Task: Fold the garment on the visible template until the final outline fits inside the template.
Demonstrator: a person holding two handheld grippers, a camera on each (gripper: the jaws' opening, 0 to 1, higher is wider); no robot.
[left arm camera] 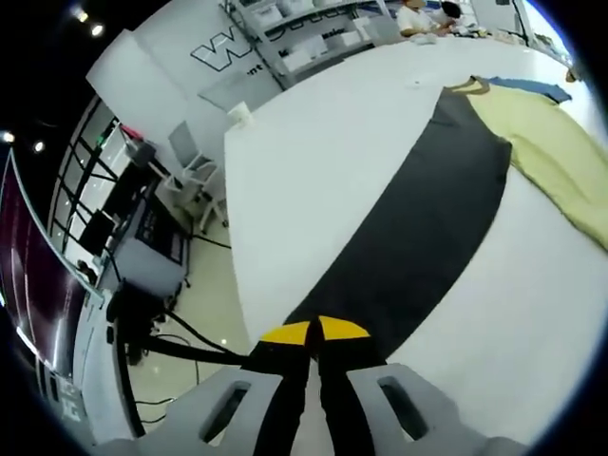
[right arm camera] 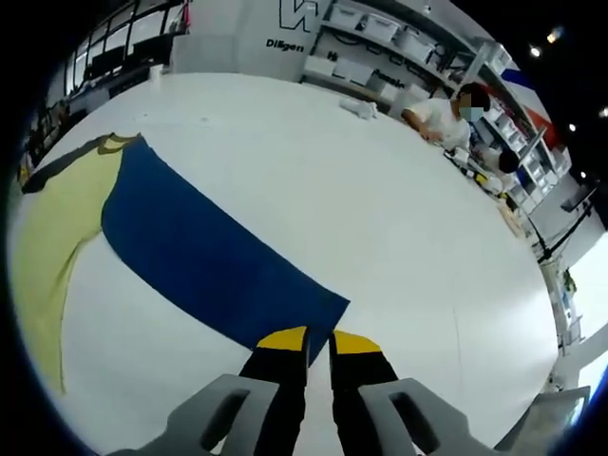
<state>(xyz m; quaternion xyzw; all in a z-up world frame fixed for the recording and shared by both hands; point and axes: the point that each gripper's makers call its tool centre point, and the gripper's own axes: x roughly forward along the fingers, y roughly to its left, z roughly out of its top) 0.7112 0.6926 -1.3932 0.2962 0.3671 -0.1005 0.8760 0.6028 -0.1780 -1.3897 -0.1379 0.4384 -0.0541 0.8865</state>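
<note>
The left tool (left arm camera: 314,332) is reaching low over the near edge of the white tabletop (left arm camera: 313,171), its yellow-tipped jaws pressed together on the end of a black sleeve (left arm camera: 432,209) of the garment. That sleeve is stretching away to the pale yellow body (left arm camera: 560,161), which is lying flat on the tabletop, far side. The left gripper view is also taking in grey equipment carts (left arm camera: 152,237) and cables on the floor beside the tabletop, and large outlined letters on the back wall, too cut off to read.

The right tool (right arm camera: 318,340) is closing on the corner of the blue sleeve (right arm camera: 204,256), jaws nearly touching. In the right gripper view, wall lettering is beginning "Dil", the rest unreadable. A person in white (right arm camera: 442,119) is sitting at the tabletop's far edge, near shelving (right arm camera: 380,43).
</note>
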